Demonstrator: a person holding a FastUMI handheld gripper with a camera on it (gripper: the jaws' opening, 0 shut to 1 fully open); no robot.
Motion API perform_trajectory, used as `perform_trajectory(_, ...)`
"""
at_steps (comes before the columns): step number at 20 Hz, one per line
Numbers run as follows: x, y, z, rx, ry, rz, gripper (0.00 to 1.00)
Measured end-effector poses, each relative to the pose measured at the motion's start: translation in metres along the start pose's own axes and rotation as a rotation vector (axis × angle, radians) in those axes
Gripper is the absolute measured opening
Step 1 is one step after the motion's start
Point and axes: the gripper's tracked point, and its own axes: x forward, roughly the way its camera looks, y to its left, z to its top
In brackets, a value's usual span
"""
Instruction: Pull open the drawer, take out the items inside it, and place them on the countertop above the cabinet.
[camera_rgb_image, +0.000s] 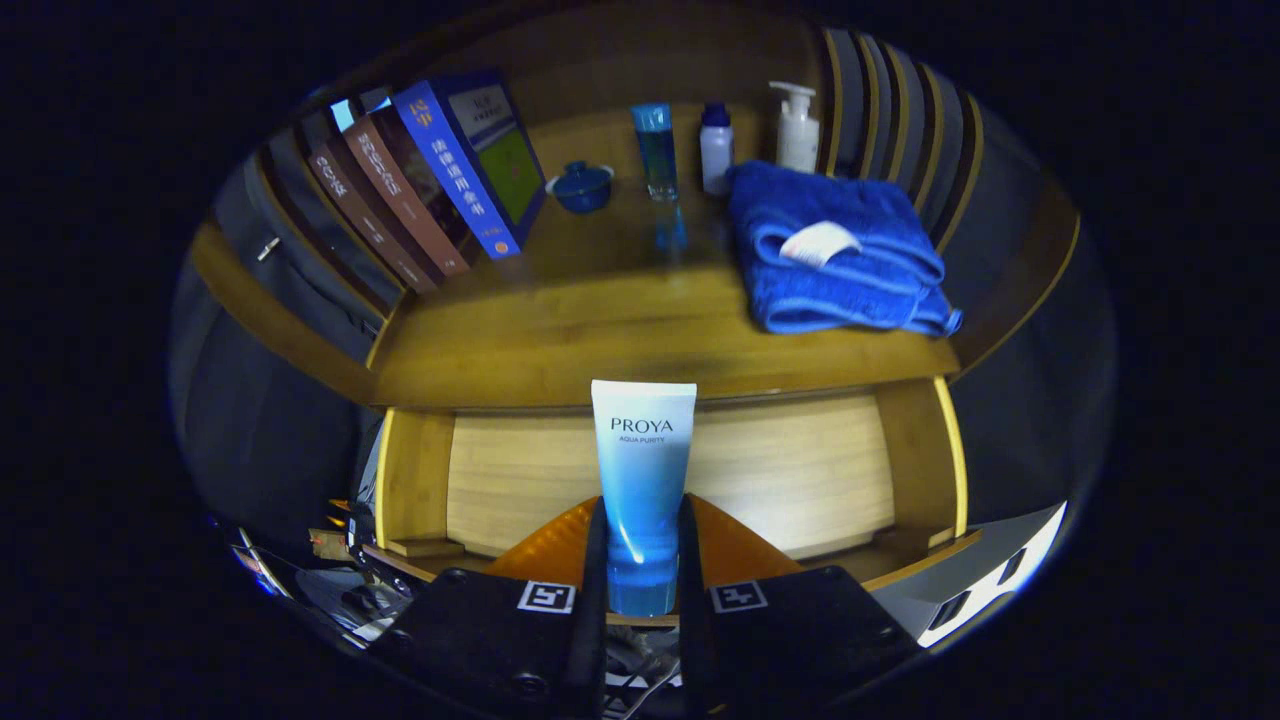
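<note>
The fingers stand narrow, both pressed against the lower part of a blue-and-white tube, one on each side, so the gripper holds it upright with its darker blue cap end down between the fingertips and its flat white end up. The tube rises out ahead of the fingers, its top edge reaching just to the front lip of the countertop beyond.

Directly under and beyond the fingers lies the drawer — pulled open, its pale wooden floor bare as far as can be seen, its side walls showing to either side of the tube. Whether anything sits in the part hidden behind the tube and fingers cannot be told.

Beyond the drawer, the wooden countertop carries several things. Ahead and to the right of the fingers rests a folded blue towel with a white tag on top. Farther back stand three containers in a row: a tall blue bottle, a small white bottle with a dark cap just beside it, and a white pump bottle beside the towel's far edge. To the left of the tall bottle sits a small blue lidded bowl. Ahead and to the left, a row of books leans together — brown ones and a blue one nearest the bowl.
</note>
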Motion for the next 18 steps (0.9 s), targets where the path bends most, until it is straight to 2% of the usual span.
perform_trajectory(3, 0.001, -0.006, 0.024, 0.001, -0.010, -0.020, 0.34)
perform_trajectory(10, 0.055, -0.002, 0.076, 0.013, 0.042, -0.051, 0.34)
perform_trajectory(18, 0.108, 0.008, 0.101, -0.020, 0.106, -0.088, 0.34)
